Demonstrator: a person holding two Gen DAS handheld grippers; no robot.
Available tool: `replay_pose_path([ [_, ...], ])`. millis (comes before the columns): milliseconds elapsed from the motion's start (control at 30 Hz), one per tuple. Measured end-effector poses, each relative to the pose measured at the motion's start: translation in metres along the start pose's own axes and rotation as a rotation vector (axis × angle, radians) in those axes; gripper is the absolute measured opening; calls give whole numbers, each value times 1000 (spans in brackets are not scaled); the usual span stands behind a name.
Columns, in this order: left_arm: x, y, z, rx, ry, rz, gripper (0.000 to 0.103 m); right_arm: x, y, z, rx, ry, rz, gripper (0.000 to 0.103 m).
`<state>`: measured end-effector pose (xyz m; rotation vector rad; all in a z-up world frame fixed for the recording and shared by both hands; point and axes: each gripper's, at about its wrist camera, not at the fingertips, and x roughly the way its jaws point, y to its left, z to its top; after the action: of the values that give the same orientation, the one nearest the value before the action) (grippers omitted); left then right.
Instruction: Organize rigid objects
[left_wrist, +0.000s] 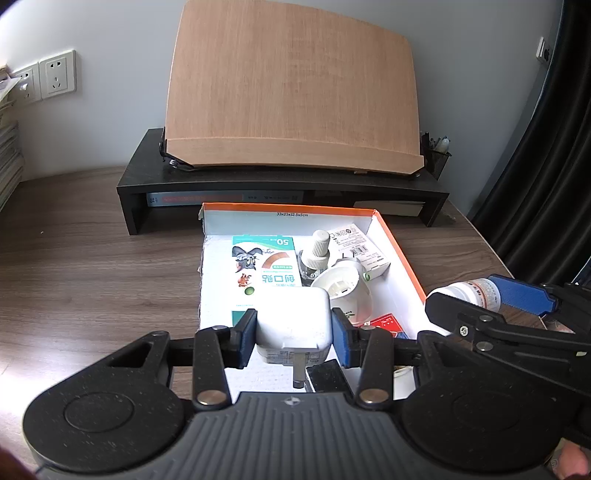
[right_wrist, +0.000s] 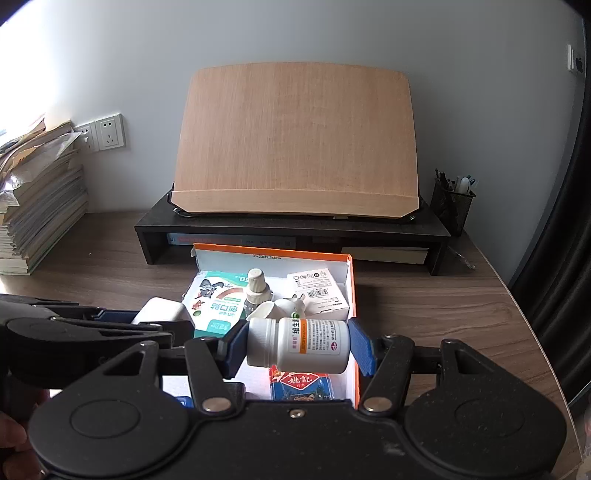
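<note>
We are clamping a white charger (left_wrist: 293, 320) in our left gripper (left_wrist: 293, 334), prongs pointing back toward us, and a white pill bottle (right_wrist: 299, 345) crosswise, cap leftward, in our right gripper (right_wrist: 298, 347), both hanging over the orange-rimmed box (right_wrist: 352, 295).

Printed "33x23x12.5x5cm" on the orange box (left_wrist: 291, 214) inner far wall, beyond both tongs. "50" and "创口贴", upside down, on the green plaster packet (left_wrist: 264, 275) ahead of the left tongs. "姚記" on the card pack (right_wrist: 301, 382) just under the right tongs.
</note>
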<state>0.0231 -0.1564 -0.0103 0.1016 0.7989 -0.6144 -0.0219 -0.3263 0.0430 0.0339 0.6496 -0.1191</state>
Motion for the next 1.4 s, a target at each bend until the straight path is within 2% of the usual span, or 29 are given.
replay_pose_path([
  [1400, 30, 5, 8, -17, 48, 3, 42, 46, -4, 8, -33, 46, 8, 70],
])
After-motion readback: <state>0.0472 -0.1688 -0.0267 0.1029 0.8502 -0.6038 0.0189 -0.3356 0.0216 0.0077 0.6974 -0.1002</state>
